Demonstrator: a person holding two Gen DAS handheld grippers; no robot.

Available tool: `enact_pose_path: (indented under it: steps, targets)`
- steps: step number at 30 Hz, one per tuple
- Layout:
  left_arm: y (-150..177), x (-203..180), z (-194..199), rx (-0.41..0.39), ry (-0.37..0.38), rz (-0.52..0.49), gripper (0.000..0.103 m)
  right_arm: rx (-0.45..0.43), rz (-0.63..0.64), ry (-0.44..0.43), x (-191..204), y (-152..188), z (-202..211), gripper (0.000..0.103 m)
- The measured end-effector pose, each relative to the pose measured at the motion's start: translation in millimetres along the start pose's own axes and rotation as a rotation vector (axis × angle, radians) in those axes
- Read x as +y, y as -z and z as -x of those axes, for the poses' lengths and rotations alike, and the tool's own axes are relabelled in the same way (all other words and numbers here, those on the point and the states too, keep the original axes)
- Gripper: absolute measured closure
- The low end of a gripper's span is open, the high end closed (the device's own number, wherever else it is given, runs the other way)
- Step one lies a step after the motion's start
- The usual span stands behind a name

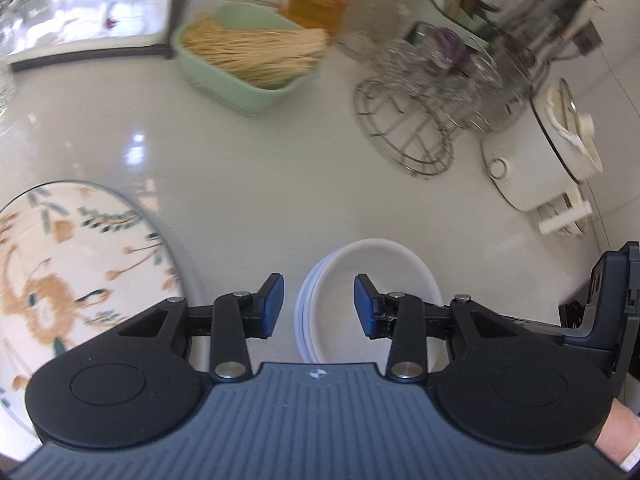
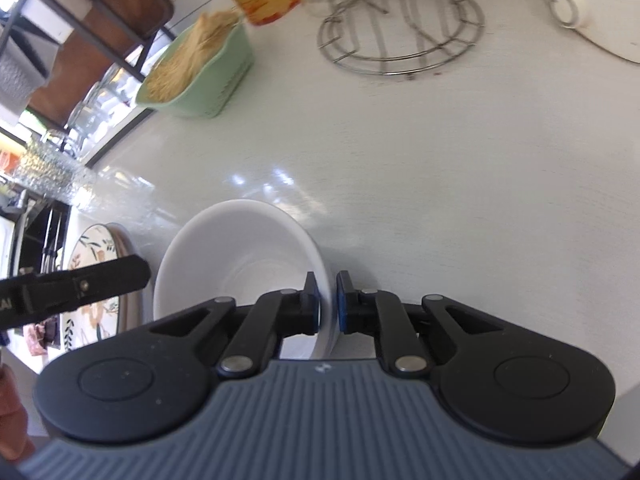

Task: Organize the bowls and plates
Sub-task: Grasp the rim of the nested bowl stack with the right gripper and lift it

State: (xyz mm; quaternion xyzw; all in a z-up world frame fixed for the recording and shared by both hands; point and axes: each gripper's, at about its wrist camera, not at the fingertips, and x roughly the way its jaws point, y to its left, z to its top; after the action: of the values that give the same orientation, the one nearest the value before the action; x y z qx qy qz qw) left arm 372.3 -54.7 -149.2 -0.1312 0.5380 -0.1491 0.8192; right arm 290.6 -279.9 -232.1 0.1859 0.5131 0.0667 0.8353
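Right gripper (image 2: 328,304) pinching the right-hand rim of the white bowl (image 2: 240,264), one pad inside the wall, one outside, jaws narrow and pressing on it. Bowl sitting just ahead and to the left of those jaws, opening facing up, on or just over the white counter (image 2: 440,160); lift not confirmable.

Left gripper (image 1: 319,306) hovering part open over the bowl stack (image 1: 372,264), pads apart and gripping nothing, stack's left rim lying between and just beyond them.

Patterned plate (image 1: 80,256) lying well to the left of the left jaws, near the counter edge.

Judging the stack as the likely home for the held bowl, and the right hand as the nearer one.

Calling for the bowl staying level and coming down centred over the stack.
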Motion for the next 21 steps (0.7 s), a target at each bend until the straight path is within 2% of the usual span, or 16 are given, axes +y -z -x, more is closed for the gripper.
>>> enact_pose_path:
  steps: [8,13,18,21]
  targets:
    - [6,-19,-35,0.087,0.014,-0.060,0.059,-0.012,-0.021,0.023,-11,8,9,0.091]
    - [16,-20,-55,0.141,-0.023,-0.091,0.061,-0.008,-0.033,0.029,-14,11,7,0.091]
    - [23,-15,-67,0.174,-0.026,-0.090,0.073,-0.012,-0.040,0.019,-15,13,6,0.091]
    - [23,-14,-69,0.172,-0.006,-0.081,0.077,-0.010,-0.051,0.023,-15,14,6,0.091]
